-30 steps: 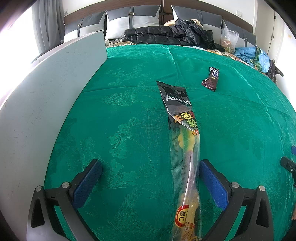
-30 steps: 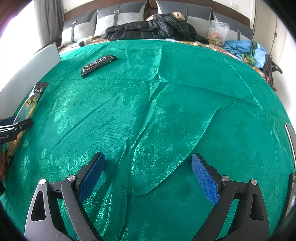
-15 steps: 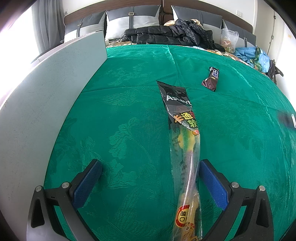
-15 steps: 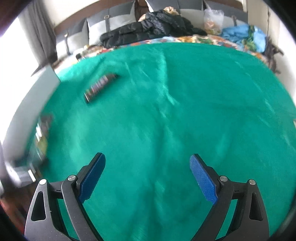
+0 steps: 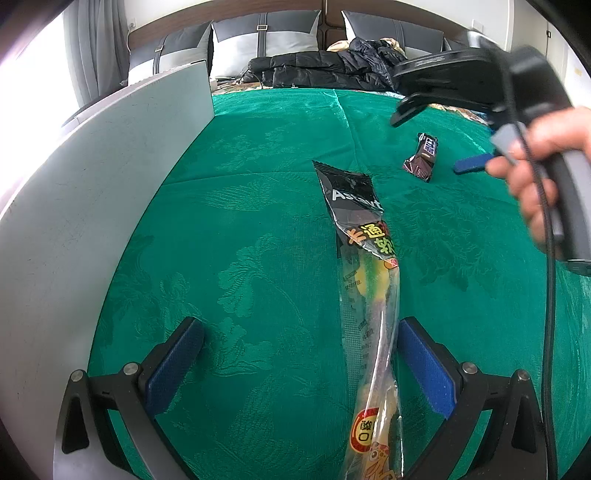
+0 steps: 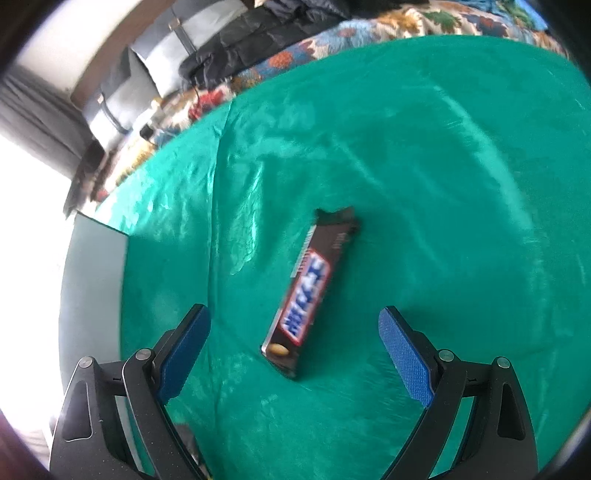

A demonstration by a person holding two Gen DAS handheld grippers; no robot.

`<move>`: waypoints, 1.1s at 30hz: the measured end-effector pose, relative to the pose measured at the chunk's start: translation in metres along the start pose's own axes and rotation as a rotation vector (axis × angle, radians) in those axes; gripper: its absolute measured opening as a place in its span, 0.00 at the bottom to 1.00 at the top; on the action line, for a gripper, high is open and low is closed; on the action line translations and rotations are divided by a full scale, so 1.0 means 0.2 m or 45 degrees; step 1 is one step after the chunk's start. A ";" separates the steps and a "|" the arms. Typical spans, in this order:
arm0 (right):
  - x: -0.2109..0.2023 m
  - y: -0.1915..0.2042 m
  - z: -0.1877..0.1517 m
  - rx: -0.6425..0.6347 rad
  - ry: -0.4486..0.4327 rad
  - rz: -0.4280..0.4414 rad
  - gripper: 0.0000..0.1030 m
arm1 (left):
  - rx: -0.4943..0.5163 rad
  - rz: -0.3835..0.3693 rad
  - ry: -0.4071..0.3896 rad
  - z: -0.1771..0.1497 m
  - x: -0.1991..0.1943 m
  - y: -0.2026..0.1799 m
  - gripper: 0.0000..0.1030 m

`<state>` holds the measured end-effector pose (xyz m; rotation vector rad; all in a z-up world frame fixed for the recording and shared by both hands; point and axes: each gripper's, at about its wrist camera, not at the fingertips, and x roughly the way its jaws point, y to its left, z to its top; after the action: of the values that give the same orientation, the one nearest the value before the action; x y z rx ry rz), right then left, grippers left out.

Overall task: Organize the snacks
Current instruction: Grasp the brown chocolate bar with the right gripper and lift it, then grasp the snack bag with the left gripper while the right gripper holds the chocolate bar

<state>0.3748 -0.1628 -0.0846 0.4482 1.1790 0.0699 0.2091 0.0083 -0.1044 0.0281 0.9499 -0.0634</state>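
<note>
A long clear candy bag [image 5: 369, 295] with a black top lies on the green cloth [image 5: 258, 229], its lower part just inside the right finger of my open left gripper [image 5: 295, 363], untouched. A dark brown chocolate bar [image 6: 314, 291] lies lengthwise in front of my open right gripper [image 6: 295, 347], its near end between the blue pads. In the left wrist view the same bar [image 5: 423, 157] sits at the far right, with the right gripper's blue fingertip [image 5: 471, 164] beside it and a hand [image 5: 543, 170] holding that tool.
A tall grey board [image 5: 92, 206] stands along the left edge of the cloth, also seen as the grey board [image 6: 96, 284] in the right wrist view. Behind the cloth are grey cushions [image 5: 266, 37], a black jacket [image 5: 325, 70] and a patterned blanket [image 6: 369, 33].
My right gripper has swung left and forward across the cloth to hover over the chocolate bar, and it has come into the left wrist view. The left gripper and candy bag have not moved.
</note>
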 end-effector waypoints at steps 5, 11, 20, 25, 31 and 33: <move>0.05 0.12 0.00 -0.108 -0.030 -0.244 0.89 | 0.000 0.000 0.000 0.00 0.00 0.00 1.00; 0.01 0.11 -0.05 -0.260 -0.091 -0.393 0.18 | 0.000 0.000 0.000 0.00 0.00 0.00 1.00; -0.28 -0.18 -0.28 -0.341 -0.027 -0.102 0.17 | 0.040 -0.033 0.042 0.02 0.00 0.00 1.00; -0.51 -0.35 -0.57 -0.340 0.026 0.014 0.17 | 0.013 -0.147 0.181 0.07 -0.04 0.02 0.88; -0.71 -0.50 -0.91 -0.189 0.005 0.112 0.17 | 0.113 -0.173 0.208 0.07 -0.10 -0.05 0.13; -0.75 -0.49 -0.99 -0.188 -0.011 0.110 0.17 | 0.028 -0.254 0.203 0.09 -0.15 0.00 0.11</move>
<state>0.1202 -0.2358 -0.0494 0.3690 1.1370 0.2281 0.2057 0.0082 -0.0701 -0.0423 1.1092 -0.2592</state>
